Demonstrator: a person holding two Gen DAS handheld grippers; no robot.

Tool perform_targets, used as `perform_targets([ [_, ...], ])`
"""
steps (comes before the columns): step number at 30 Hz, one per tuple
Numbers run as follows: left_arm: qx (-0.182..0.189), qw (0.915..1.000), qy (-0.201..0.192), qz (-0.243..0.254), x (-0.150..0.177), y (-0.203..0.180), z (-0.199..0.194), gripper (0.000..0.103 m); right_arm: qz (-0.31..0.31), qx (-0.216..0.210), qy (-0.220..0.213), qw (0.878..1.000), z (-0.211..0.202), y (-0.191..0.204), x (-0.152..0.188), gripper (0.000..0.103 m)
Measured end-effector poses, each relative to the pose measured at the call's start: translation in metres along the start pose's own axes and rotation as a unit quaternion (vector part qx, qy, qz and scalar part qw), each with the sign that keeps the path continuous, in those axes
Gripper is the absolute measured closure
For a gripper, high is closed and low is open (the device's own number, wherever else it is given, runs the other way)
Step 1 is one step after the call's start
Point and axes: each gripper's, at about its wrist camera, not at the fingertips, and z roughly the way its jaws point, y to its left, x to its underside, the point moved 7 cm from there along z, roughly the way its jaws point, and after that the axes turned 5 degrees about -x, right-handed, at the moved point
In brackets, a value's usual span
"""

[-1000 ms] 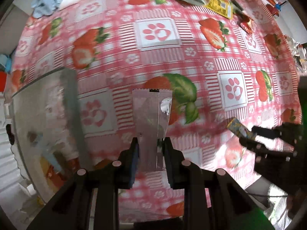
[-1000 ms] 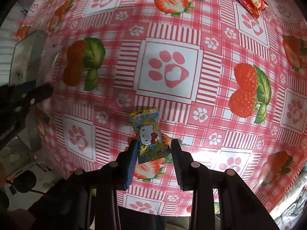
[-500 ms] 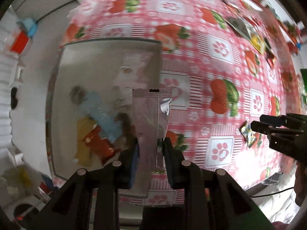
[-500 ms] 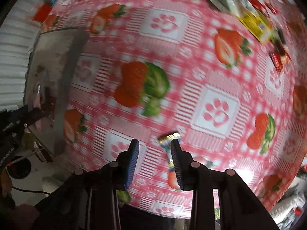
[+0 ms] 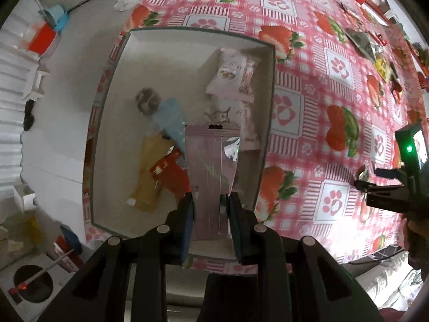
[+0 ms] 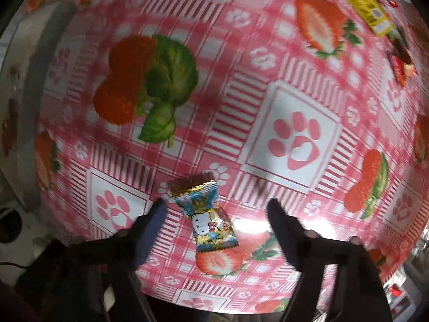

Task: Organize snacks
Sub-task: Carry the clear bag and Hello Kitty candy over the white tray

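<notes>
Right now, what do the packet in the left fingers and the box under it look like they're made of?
Pink packet: thin glossy plastic film, probably foil-lined, given the mirror-like glint at its upper corner and serrated top edge. Box: looks like matte white cardboard or plastic with a darker rim; too blurred to tell.

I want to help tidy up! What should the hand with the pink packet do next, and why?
Probably open the left gripper and let go. Its fingers are shut on the pink packet, which hangs over the white box where other snacks already lie, so it should drop inside. The right gripper is open around the Hello Kitty candy.
</notes>
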Motion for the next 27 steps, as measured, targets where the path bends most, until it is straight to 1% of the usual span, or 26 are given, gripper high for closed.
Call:
perform_targets([
  [1, -0.002, 1.0, 0.002, -0.001, 0.002, 0.001, 0.001, 0.075, -0.005, 0.004, -0.009, 1.0, -0.001, 0.001, -0.001, 0.031],
  [2, -0.003, 1.0, 0.003, -0.002, 0.002, 0.002, 0.001, 0.075, -0.006, 0.003, -0.008, 1.0, -0.001, 0.002, 0.0, 0.031],
  [3, -0.003, 1.0, 0.005, -0.005, 0.003, 0.003, 0.002, 0.075, -0.005, 0.0, -0.008, 1.0, -0.002, 0.001, 0.001, 0.033],
  [5, -0.002, 0.9999, 0.007, -0.011, 0.003, 0.003, 0.003, 0.075, -0.008, 0.0, -0.011, 1.0, -0.004, 0.003, 0.007, 0.049],
  [6, -0.001, 0.9999, 0.006, -0.013, 0.001, 0.003, 0.003, 0.075, -0.009, -0.001, -0.013, 1.0, -0.003, 0.008, 0.009, 0.073],
  [8, 0.0, 0.9999, 0.005, -0.014, 0.0, 0.002, 0.003, 0.075, -0.004, -0.012, -0.007, 1.0, -0.012, 0.014, 0.012, 0.075],
  [10, 0.003, 0.9999, 0.0, -0.014, -0.002, 0.002, 0.002, 0.075, 0.005, -0.018, -0.01, 1.0, -0.017, 0.016, 0.012, 0.076],
  [11, 0.004, 0.9999, -0.001, -0.014, -0.003, 0.002, 0.001, 0.075, 0.012, -0.028, -0.013, 0.999, -0.02, 0.019, 0.011, 0.076],
  [13, 0.007, 0.9998, -0.001, -0.017, -0.003, 0.004, 0.002, 0.075, 0.018, -0.05, -0.021, 0.998, -0.035, 0.025, 0.003, 0.076],
  [16, 0.012, 0.9996, -0.001, -0.025, -0.004, 0.008, 0.004, 0.075, 0.006, -0.065, -0.037, 0.997, -0.056, 0.044, -0.009, 0.076],
  [17, 0.013, 0.9995, -0.001, -0.028, -0.004, 0.01, 0.004, 0.075, 0.001, -0.069, -0.042, 0.997, -0.063, 0.05, -0.013, 0.078],
  [18, 0.013, 0.9994, -0.002, -0.031, -0.005, 0.011, 0.005, 0.075, -0.004, -0.076, -0.046, 0.996, -0.071, 0.058, -0.018, 0.087],
  [20, 0.014, 0.9992, -0.005, -0.037, -0.006, 0.016, 0.005, 0.075, -0.013, -0.088, -0.056, 0.994, -0.085, 0.075, -0.028, 0.087],
  [24, 0.018, 0.9985, -0.008, -0.051, -0.009, 0.028, 0.006, 0.075, -0.042, -0.096, -0.067, 0.992, -0.104, 0.108, -0.045, 0.087],
  [25, 0.019, 0.9983, -0.009, -0.054, -0.009, 0.03, 0.006, 0.075, -0.046, -0.097, -0.068, 0.992, -0.1, 0.119, -0.051, 0.087],
  [26, 0.02, 0.9982, -0.008, -0.056, -0.009, 0.032, 0.007, 0.075, -0.05, -0.089, -0.063, 0.993, -0.099, 0.122, -0.053, 0.086],
  [27, 0.021, 0.9981, -0.007, -0.058, -0.009, 0.035, 0.007, 0.075, -0.052, -0.086, -0.056, 0.993, -0.095, 0.123, -0.054, 0.084],
])
